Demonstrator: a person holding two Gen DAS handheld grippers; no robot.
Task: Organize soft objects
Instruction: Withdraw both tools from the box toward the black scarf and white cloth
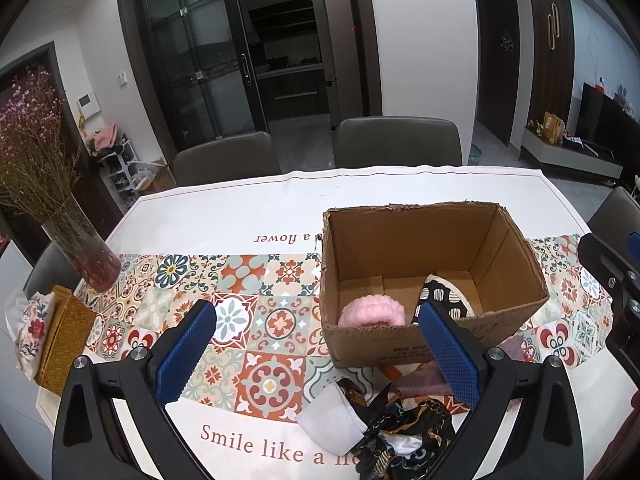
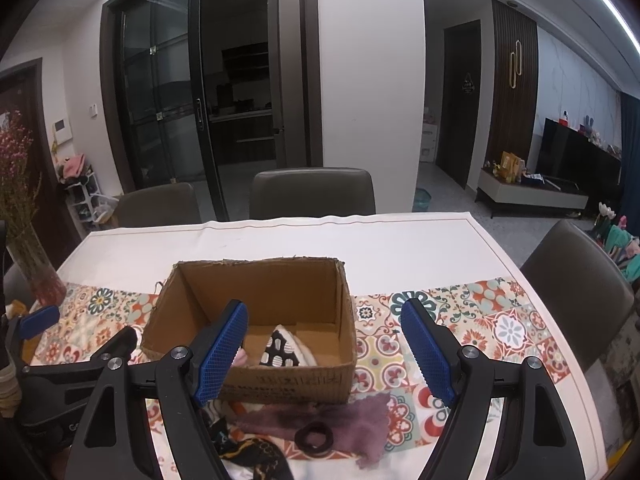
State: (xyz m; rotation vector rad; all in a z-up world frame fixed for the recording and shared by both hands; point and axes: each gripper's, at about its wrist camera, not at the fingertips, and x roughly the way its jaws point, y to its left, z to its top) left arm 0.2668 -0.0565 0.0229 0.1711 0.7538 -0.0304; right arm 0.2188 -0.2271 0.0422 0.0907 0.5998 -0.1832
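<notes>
An open cardboard box (image 1: 516,256) (image 2: 340,300) stands on the patterned table runner. Inside it lie a fluffy pink item (image 1: 370,310) and a black-and-white patterned pad (image 1: 450,294) (image 2: 282,348). In front of the box on the table lie a white cloth (image 1: 332,420), a black patterned scarf (image 1: 404,432) (image 2: 248,450), a purple cloth (image 2: 340,414) and a dark hair ring (image 2: 314,436). My left gripper (image 1: 316,320) is open, above the table in front of the box. My right gripper (image 2: 324,320) is open and empty, with the box's near wall between its fingers in the picture.
A glass vase with dried flowers (image 1: 86,256) and a woven tissue box (image 1: 64,340) stand at the table's left end. Chairs (image 1: 396,140) line the far side and the right end (image 2: 580,292). The left gripper's body (image 2: 72,384) shows at the right wrist view's lower left.
</notes>
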